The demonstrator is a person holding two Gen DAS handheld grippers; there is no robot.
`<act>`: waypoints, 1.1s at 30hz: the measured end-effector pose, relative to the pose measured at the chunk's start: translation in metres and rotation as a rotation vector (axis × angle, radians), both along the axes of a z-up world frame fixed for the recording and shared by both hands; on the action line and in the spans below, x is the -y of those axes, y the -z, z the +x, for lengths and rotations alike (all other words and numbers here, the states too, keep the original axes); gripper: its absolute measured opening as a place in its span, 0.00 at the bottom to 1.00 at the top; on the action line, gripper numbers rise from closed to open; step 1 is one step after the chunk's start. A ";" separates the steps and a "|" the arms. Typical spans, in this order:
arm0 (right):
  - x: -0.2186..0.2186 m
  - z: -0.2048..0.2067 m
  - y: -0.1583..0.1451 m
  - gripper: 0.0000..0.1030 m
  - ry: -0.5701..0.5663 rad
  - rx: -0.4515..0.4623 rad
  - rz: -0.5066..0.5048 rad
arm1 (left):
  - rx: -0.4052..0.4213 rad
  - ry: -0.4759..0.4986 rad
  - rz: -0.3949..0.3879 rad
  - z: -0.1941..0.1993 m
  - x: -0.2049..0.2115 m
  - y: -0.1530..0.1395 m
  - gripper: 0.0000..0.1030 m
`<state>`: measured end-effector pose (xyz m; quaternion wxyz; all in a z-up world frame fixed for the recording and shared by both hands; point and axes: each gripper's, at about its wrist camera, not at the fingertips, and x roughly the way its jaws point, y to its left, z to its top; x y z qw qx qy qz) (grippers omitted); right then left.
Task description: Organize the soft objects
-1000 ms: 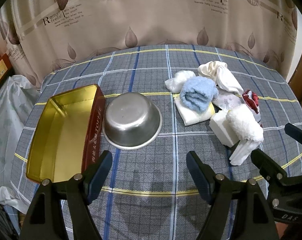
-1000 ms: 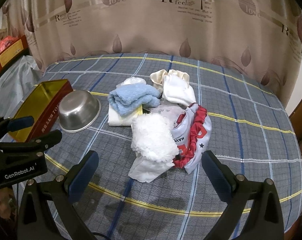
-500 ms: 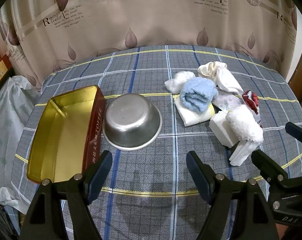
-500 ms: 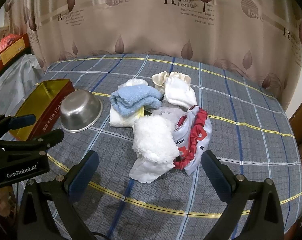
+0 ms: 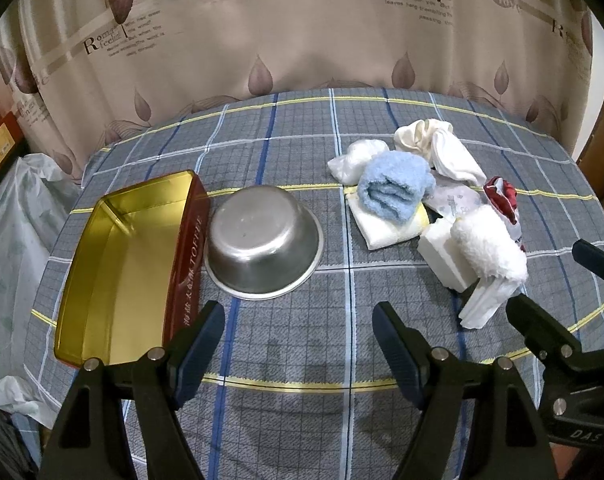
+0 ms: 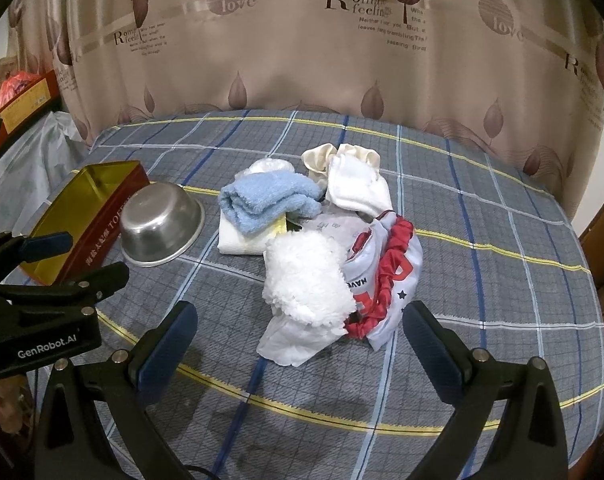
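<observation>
A pile of soft things lies on the plaid table: a blue fluffy towel [image 6: 268, 200], a white fluffy cloth [image 6: 307, 276] over folded white tissue [image 6: 292, 340], a white garment with red trim [image 6: 389, 276], and white socks [image 6: 355, 186]. The blue towel [image 5: 393, 186] and white fluffy cloth [image 5: 487, 246] also show in the left wrist view. My right gripper [image 6: 298, 340] is open and empty just in front of the white cloth. My left gripper [image 5: 298, 334] is open and empty in front of the steel bowl [image 5: 264, 242].
An open gold-lined red tin [image 5: 118, 264] stands left of the bowl. A patterned curtain [image 6: 302, 40] hangs behind the table. A white plastic bag [image 5: 10, 216] sits off the left edge. The plaid tablecloth [image 6: 481, 280] extends to the right of the pile.
The right gripper has moved slightly forward toward the pile. The left gripper has barely moved.
</observation>
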<state>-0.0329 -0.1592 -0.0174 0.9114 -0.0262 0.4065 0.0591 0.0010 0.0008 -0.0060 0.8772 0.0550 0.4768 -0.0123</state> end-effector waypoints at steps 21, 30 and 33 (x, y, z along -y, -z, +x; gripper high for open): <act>0.021 0.002 0.004 0.94 0.046 -0.002 0.028 | -0.007 0.003 0.009 -0.001 0.002 0.003 0.76; 0.060 0.019 0.014 0.72 0.119 -0.016 0.038 | -0.018 0.015 0.017 0.002 0.005 0.008 0.76; 0.067 0.034 0.019 0.72 0.126 -0.032 0.067 | -0.016 0.024 0.024 0.003 0.008 0.010 0.76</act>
